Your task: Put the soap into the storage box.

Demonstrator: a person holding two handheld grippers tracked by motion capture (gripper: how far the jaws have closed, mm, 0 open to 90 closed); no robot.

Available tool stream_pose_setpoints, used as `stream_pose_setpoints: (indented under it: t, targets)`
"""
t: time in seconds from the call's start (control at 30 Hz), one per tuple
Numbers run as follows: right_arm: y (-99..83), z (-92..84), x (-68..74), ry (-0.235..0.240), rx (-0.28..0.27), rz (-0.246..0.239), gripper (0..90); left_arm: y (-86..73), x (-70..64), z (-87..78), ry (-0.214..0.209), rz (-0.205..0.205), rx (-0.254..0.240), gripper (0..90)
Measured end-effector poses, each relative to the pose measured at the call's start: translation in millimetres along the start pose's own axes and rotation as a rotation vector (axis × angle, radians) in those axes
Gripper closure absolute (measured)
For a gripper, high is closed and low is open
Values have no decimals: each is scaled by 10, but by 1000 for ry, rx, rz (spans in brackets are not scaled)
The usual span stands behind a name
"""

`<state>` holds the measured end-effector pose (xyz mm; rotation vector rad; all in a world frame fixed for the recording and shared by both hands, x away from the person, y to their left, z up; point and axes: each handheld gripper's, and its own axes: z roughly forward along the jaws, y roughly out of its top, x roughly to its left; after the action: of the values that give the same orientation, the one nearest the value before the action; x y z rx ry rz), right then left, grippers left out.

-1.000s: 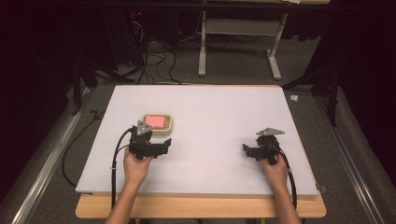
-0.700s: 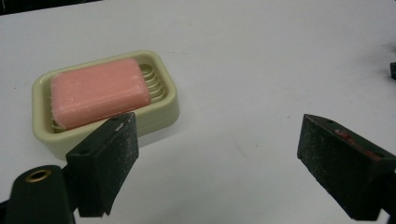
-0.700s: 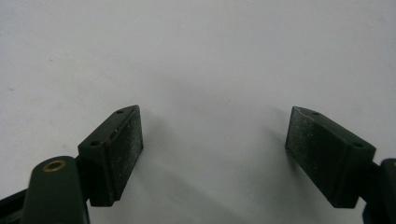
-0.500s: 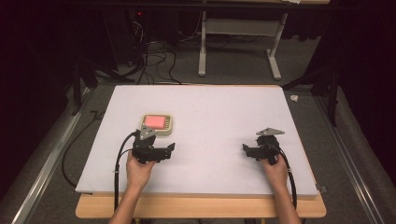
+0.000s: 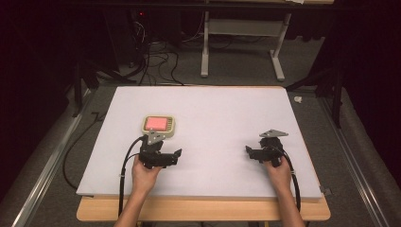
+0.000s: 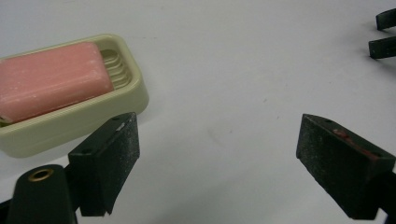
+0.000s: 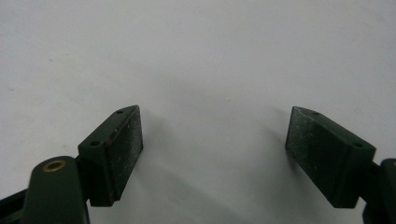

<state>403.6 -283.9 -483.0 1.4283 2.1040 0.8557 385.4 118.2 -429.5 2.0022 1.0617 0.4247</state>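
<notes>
A cream soap dish [image 5: 159, 125] holding a pink soap bar [image 5: 158, 124] sits on the white board, left of centre. My left gripper [image 5: 177, 153] lies just in front of the dish, pointing right, jaws wide open with nothing between them. In the left gripper view the dish [image 6: 70, 121] and soap [image 6: 51, 79] are at the upper left, beside the left jaw, outside the open left gripper [image 6: 219, 135]. My right gripper [image 5: 248, 151] rests at the right of the board, pointing left. In its own view the right gripper [image 7: 215, 126] is open over bare board.
The white board [image 5: 213, 104] covers a wooden table [image 5: 203, 211]. Cables trail from both grippers over the front edge. A table frame [image 5: 246, 42] and floor cables stand beyond the far edge. The right gripper's jaw tips [image 6: 385, 32] show far off in the left gripper view.
My left gripper has drawn back a little from the soap dish toward the person and to the right. The right gripper has stayed put.
</notes>
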Motion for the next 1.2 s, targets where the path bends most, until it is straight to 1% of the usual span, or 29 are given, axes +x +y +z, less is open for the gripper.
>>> stream_pose_setpoints:
  t: [0.17, 0.27, 0.33, 0.47, 0.7, 0.93, 1.07, 1.2]
  targets:
    - [0, 0, 0, 0, 0, 0, 196, -26, -29, 60, -15, -3, 11, 143]
    - [0, 0, 0, 0, 0, 0, 196, -49, -46, 113, -42, -11, 30, 143]
    - [0, 0, 0, 0, 0, -1, 196, -59, -64, 152, -45, -4, 41, 143]
    - [0, 0, 0, 0, 0, 0, 196, -77, -95, 222, -58, -9, 55, 144]
    - [0, 0, 0, 0, 0, -1, 196, -120, -124, 332, -46, -1, 86, 144]
    - [0, 0, 0, 0, 0, -1, 196, -160, -129, 416, -54, -17, 106, 145]
    - [0, 0, 0, 0, 0, -1, 196, -170, -139, 453, -49, -13, 114, 145]
    - [0, 0, 0, 0, -1, -2, 196, -180, -150, 489, -31, -2, 120, 145]
